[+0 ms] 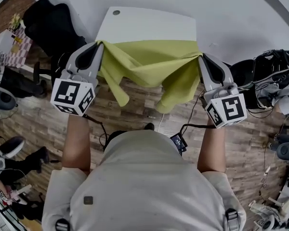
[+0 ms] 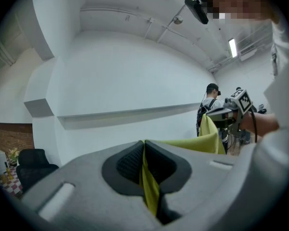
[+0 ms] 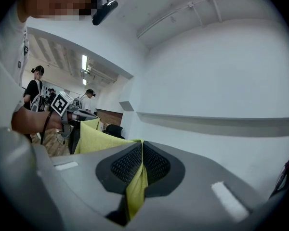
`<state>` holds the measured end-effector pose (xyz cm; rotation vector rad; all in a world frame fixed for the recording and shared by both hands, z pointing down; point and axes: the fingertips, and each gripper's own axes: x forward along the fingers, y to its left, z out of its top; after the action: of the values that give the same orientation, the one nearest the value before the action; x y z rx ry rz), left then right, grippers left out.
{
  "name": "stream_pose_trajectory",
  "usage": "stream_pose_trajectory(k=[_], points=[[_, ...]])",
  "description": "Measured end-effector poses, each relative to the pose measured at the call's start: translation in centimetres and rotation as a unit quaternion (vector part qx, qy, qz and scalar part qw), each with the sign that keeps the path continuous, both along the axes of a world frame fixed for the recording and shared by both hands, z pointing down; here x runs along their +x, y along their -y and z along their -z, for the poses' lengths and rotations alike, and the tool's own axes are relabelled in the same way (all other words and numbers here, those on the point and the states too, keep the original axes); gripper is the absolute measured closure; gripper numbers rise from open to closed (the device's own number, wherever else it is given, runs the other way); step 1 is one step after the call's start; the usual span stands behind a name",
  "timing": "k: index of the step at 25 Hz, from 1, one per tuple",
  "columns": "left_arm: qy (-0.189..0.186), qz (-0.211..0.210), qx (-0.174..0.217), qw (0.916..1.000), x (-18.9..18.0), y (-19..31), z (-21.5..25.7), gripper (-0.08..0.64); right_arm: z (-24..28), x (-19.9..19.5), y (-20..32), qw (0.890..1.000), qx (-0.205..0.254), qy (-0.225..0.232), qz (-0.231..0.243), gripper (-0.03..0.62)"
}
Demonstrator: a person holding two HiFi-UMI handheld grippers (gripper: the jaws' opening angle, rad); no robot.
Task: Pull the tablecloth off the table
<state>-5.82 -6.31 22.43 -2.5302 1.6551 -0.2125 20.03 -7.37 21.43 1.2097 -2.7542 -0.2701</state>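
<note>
A yellow-green tablecloth hangs in the air, stretched between my two grippers in front of the white table. Its folds droop over the wooden floor. My left gripper is shut on the cloth's left corner, and my right gripper is shut on its right corner. In the left gripper view the tablecloth is pinched between the closed jaws, with the left gripper pointing at the wall. The right gripper view shows the same pinch on the tablecloth by the right gripper. The tabletop shows bare white.
Black office chairs stand left of the table, and cables and gear lie at the right. A white wall rises behind the table. Other people stand in the background. A black cable trails on the floor by my feet.
</note>
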Motion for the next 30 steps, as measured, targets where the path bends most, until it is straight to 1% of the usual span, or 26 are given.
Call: stream_pose_trajectory(k=[5, 11, 19, 24, 30], points=[[0.007, -0.023, -0.001, 0.9997, -1.2, -2.5, 0.0, 0.554, 0.5, -1.8, -3.4, 1.000, -0.001, 0.001, -0.016, 0.577], [0.001, -0.038, 0.003, 0.9993, -5.8, -6.5, 0.3, 0.554, 0.9, -5.7, -8.1, 0.999, 0.004, 0.001, -0.036, 0.577], [0.014, -0.075, 0.003, 0.9971, -11.0, -12.9, -0.1, 0.554, 0.3, -11.3, -15.0, 0.998, -0.002, 0.008, -0.059, 0.577], [0.024, -0.096, -0.004, 0.9950, -12.4, -16.1, -0.2, 0.554, -0.1, -13.4, -18.3, 0.998, -0.016, 0.010, -0.068, 0.577], [0.011, -0.100, -0.007, 0.9949, -14.4, -19.3, -0.1, 0.554, -0.4, -14.7, -21.9, 0.997, -0.025, 0.003, -0.078, 0.576]])
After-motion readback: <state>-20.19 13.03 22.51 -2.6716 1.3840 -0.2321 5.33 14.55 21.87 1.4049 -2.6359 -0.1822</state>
